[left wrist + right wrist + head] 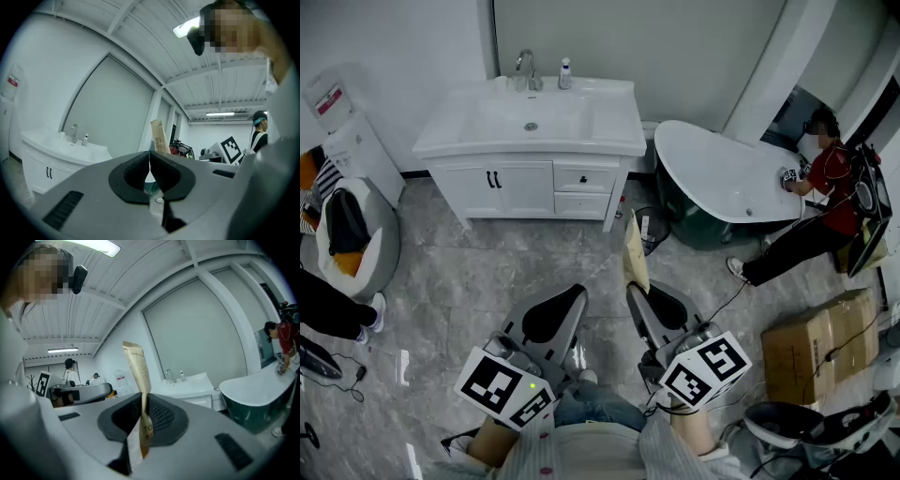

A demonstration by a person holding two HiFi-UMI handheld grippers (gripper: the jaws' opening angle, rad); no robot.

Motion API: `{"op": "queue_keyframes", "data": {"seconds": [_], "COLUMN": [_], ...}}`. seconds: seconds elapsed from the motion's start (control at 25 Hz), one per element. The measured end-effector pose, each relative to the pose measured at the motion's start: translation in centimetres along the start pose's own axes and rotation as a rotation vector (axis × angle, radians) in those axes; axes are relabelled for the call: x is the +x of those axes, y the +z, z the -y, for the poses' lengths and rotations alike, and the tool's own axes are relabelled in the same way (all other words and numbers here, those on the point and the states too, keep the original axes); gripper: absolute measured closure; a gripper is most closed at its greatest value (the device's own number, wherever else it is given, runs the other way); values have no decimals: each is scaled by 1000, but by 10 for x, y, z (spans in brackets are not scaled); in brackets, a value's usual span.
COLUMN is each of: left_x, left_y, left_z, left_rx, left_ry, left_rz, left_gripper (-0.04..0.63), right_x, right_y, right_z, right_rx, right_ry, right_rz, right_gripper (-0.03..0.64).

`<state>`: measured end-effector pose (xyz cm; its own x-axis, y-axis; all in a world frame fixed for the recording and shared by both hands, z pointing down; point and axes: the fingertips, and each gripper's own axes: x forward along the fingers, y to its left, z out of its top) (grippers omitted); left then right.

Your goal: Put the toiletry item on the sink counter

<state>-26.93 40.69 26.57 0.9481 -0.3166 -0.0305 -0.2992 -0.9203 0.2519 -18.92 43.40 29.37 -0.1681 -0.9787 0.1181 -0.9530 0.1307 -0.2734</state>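
Observation:
The toiletry item is a flat beige tube (634,255) that stands upright in my right gripper (639,298), whose jaws are shut on its lower part. In the right gripper view the tube (136,366) rises from between the dark pads of the gripper (144,401). My left gripper (567,305) hangs beside it on the left, pads together at the tip and holding nothing (150,161). The white sink counter (609,117) stands well ahead of both grippers, across the grey floor, with a faucet (527,67) and a small bottle (565,73) at its back edge.
A white and dark green bathtub (722,178) stands right of the vanity, and a person in red (825,202) leans on its far end. A cardboard box (816,342) lies at the right. A water dispenser (347,141) and a padded seat (352,234) stand at the left.

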Motion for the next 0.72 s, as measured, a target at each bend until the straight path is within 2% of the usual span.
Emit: {"op": "queue_keyframes", "data": {"seconds": [0.72], "left_x": [17], "left_y": [-14], "left_z": [17], "left_rx": [9], "left_ry": [42], "left_rz": [8], "left_gripper": [574], "right_x": [-29], "right_y": [-2], "right_z": [27], "right_rx": [-6], "right_ry": [0], "right_rz": [2], "right_gripper": [568]}}
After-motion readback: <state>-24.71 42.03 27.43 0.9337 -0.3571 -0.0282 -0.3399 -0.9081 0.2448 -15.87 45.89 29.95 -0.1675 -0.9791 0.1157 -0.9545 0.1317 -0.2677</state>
